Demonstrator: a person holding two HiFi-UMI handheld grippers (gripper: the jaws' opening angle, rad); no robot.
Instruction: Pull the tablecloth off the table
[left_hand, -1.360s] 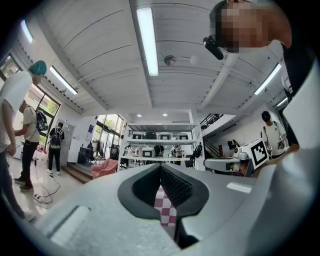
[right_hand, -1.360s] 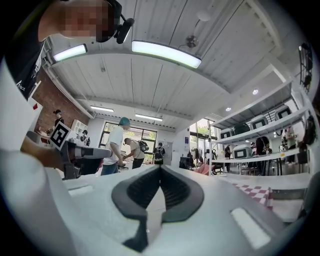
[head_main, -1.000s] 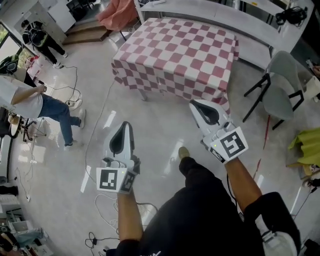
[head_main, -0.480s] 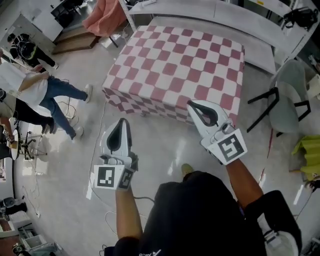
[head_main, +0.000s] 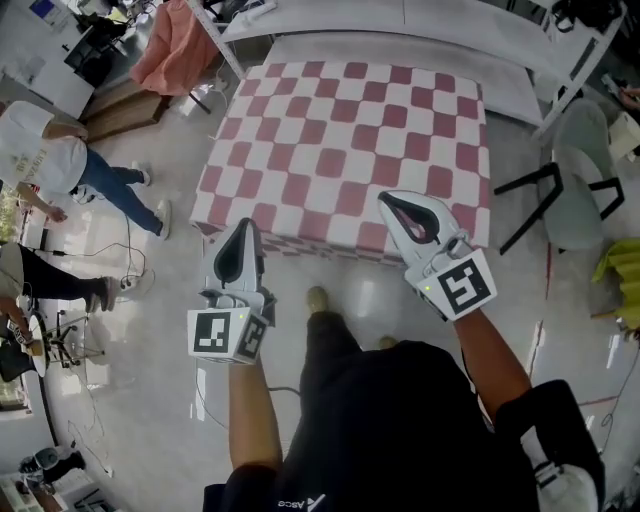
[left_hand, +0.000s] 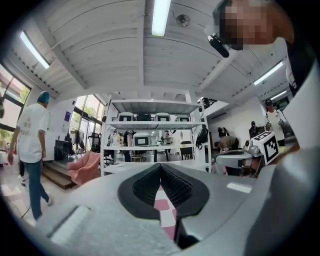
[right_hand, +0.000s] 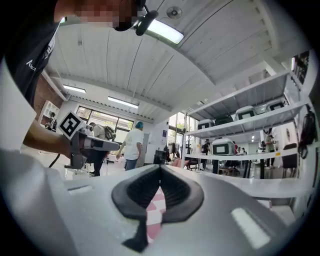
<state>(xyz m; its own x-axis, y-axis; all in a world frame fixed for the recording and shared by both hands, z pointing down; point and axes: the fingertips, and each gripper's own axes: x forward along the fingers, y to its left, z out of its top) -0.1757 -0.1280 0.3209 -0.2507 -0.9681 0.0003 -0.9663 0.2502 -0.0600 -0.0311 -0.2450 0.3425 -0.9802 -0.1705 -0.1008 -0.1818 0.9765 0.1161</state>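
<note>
A red-and-white checked tablecloth (head_main: 350, 140) covers a square table straight ahead of me and hangs over its sides. My left gripper (head_main: 246, 224) is shut and empty, its tip in front of the cloth's near edge close to the left corner. My right gripper (head_main: 385, 199) is also shut and empty, over the near edge further right. In the left gripper view the closed left gripper (left_hand: 160, 165) points level toward the table, with checked cloth (left_hand: 165, 209) showing below the pads. The right gripper view shows the same: closed right gripper (right_hand: 160, 168) and cloth (right_hand: 155, 204) beneath.
A grey chair (head_main: 573, 175) stands right of the table. A long white shelf unit (head_main: 400, 15) runs behind it. A pink cloth (head_main: 172, 50) hangs at the back left. People (head_main: 55, 165) stand at the left among floor cables. A yellow-green thing (head_main: 622, 275) lies at the far right.
I have walked up to the table, so it sits much closer and more squarely ahead. Both grippers now reach its near edge. Their jaws have stayed shut.
</note>
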